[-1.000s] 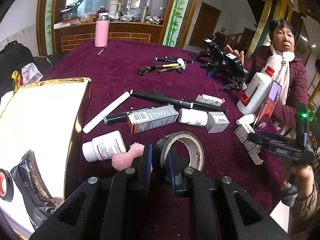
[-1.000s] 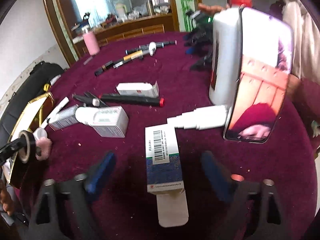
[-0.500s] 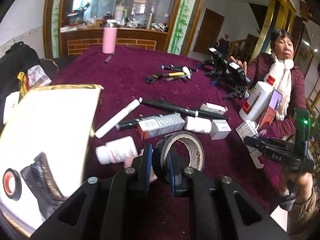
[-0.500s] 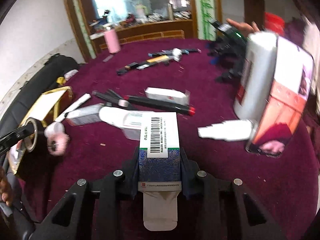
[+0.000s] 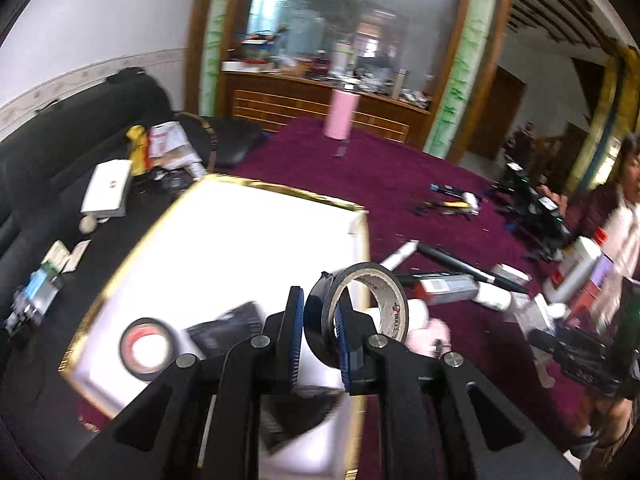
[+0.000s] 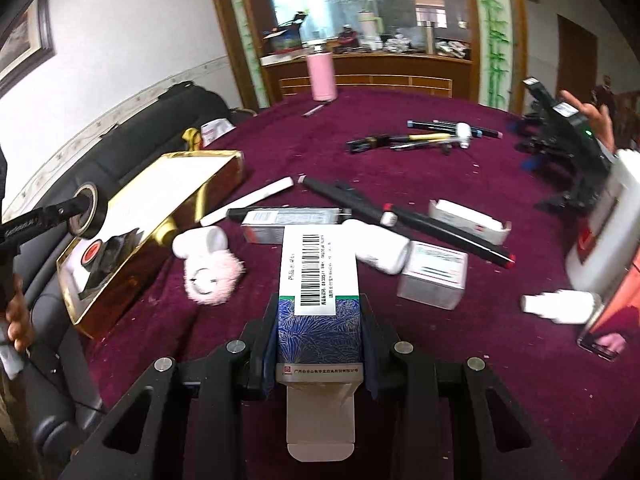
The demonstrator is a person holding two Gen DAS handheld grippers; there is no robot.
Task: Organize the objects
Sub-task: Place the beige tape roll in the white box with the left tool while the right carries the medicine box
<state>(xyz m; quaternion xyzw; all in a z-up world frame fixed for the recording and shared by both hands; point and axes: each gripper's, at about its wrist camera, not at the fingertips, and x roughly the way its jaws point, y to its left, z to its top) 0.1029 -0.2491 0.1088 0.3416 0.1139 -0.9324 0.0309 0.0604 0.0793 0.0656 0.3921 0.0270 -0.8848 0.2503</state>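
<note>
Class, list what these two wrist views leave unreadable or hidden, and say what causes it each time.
- Left wrist view: the dark item beside the red-cored tape in the gold box is motion-blurred and partly behind the left gripper, which grips the tape roll.
- Right wrist view: the carton hides its own far end; the right gripper covers its sides.
- Right wrist view: the white bottle is cut by the edge.

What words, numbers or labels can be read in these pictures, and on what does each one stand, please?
"BULL'S", partly readable: inside the core of the tape roll held by the left gripper.
Barcode, small Chinese print and digits, too small to read reliably: medicine box in the right gripper.
Labels on other boxes and bottles: blurred, unreadable.
</note>
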